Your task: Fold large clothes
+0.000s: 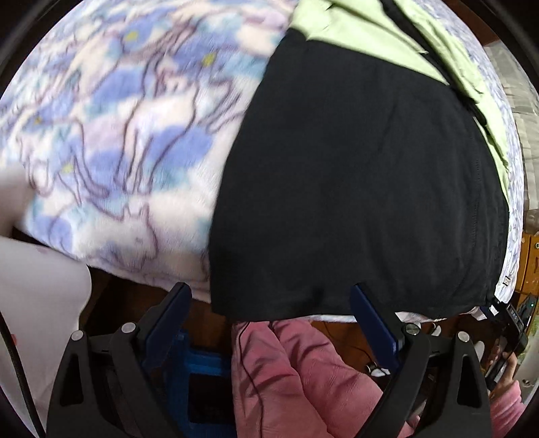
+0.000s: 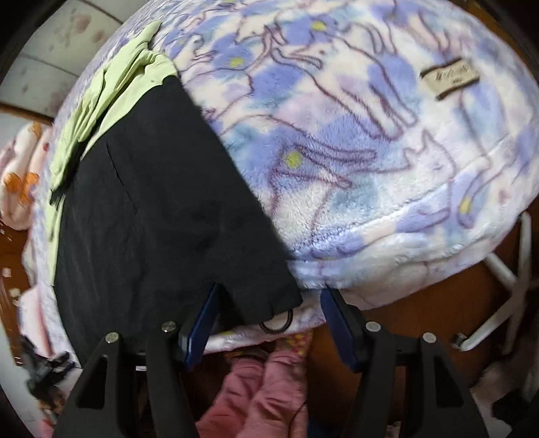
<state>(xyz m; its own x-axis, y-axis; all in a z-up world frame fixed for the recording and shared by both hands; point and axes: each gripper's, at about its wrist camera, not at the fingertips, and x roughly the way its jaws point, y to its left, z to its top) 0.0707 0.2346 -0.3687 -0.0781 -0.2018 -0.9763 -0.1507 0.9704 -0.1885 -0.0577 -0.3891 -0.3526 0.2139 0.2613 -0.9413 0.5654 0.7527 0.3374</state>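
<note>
- Black garment [image 1: 357, 188] with a pale green part [image 1: 353, 30] lies flat on the fleece blanket [image 2: 370, 151], its hem at the blanket's near edge.
- Left gripper [image 1: 269, 313] is spread over that hem, pinching nothing.
- Right gripper [image 2: 269, 313] is spread at the hem's corner.
- Brown floor [image 2: 421, 303] shows below the blanket.

Probably a home bedroom: fleece cat-print blanket [image 2: 353, 151], wooden floor [image 2: 421, 303].

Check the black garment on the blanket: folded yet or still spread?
Spread flat. The black garment lies in one smooth layer over the fleece blanket, hem at the near edge, no fold visible.
</note>
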